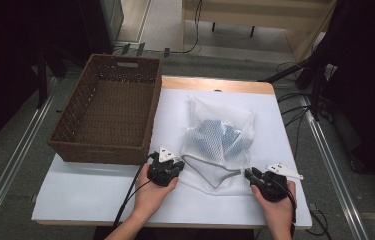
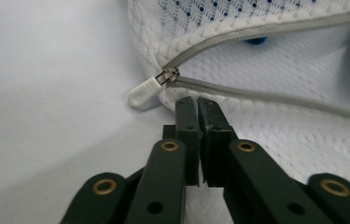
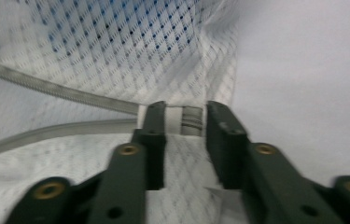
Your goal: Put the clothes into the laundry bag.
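A white mesh laundry bag [image 1: 210, 117] lies mid-table with blue and white cloth [image 1: 220, 134] inside. Its grey zip [image 1: 214, 176] gapes along the near edge. My left gripper [image 1: 179, 163] is at the bag's near left corner. In the left gripper view it [image 2: 197, 105] is shut, tips over the mesh [image 2: 275, 135] just below the slider and its white pull tab [image 2: 143, 93]; no fabric shows between the jaws. My right gripper [image 1: 249, 173] is at the near right corner. In the right gripper view it [image 3: 185, 119] is open, its jaws either side of the zip's end tape [image 3: 185, 120].
A brown wicker basket [image 1: 97, 148] stands at the table's left, its near wall close to my left gripper. The white table [image 1: 85, 192] has bare room in front of the basket and to the right of the bag. Cables and rails lie on the floor around.
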Demonstrator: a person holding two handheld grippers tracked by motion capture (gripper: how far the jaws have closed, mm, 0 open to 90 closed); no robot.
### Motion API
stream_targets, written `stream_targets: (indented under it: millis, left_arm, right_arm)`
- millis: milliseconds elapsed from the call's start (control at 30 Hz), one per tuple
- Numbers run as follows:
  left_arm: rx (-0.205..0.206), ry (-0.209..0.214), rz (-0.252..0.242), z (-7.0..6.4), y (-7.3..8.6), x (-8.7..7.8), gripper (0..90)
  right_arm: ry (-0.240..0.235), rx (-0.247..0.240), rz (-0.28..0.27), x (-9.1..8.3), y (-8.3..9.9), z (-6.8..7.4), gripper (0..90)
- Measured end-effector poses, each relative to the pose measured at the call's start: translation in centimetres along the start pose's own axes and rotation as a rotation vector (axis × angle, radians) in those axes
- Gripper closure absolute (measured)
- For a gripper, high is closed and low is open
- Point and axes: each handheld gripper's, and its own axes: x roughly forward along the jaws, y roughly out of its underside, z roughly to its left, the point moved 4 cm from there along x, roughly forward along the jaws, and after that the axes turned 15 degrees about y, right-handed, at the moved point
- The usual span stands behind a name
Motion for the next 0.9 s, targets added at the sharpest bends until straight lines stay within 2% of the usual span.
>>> stream_targets:
  millis: [67,133,200,333,367,467,533,567,600,633,733,800,900]
  left_arm:
    - [-0.004,0.037,0.013,-0.1,0.1,-0.1,90.0]
    - [-0.003,0.058,0.011,-0.3,0.3,-0.5,90.0]
    - [0.002,0.063,0.001,-0.4,0.5,-1.1,90.0]
    - [0.005,0.053,0.006,0.2,1.3,-2.3,90.0]
    - [0.0,0.067,0.016,0.3,1.6,-2.4,90.0]
    - [0.015,0.072,0.021,-0.1,2.0,-2.7,90.0]
    - [0.021,0.079,0.01,-0.4,1.8,-2.9,88.8]
    - [0.03,0.073,-0.004,-0.5,1.6,-3.1,81.0]
    - [0.032,0.071,-0.041,-0.6,1.3,-3.4,74.4]
    - [0.034,0.077,-0.063,-0.7,1.0,-3.6,65.3]
    - [0.048,0.069,-0.126,-1.1,-0.3,-4.1,55.8]
    - [0.037,0.065,-0.148,-1.2,-1.1,-4.0,51.2]
    - [-0.001,0.032,-0.178,-1.3,-2.7,-2.7,47.2]
  right_arm:
    - [0.006,-0.016,0.008,-0.1,0.1,0.2,84.6]
    - [0.004,-0.012,0.011,-0.4,0.3,0.0,89.3]
    - [-0.001,-0.002,0.022,-0.9,0.4,-0.5,90.0]
    - [0.045,0.027,0.027,-2.1,0.7,-2.3,90.0]
    - [0.047,0.037,0.043,-2.2,1.0,-2.8,90.0]
    - [0.021,0.064,0.066,-2.3,1.6,-3.5,90.0]
    - [0.023,0.056,0.068,-2.5,1.5,-3.5,89.7]
    - [0.02,0.055,0.056,-2.7,1.4,-3.4,86.1]
    - [0.009,0.056,0.042,-2.8,1.2,-3.4,81.8]
    - [-0.008,0.058,0.006,-3.1,0.9,-3.3,75.4]
    - [-0.024,0.065,-0.069,-3.9,-0.2,-3.3,70.1]
    - [-0.028,0.079,-0.111,-4.2,-1.2,-3.0,65.1]
    - [-0.042,0.093,-0.133,-3.3,-2.6,-2.4,55.5]
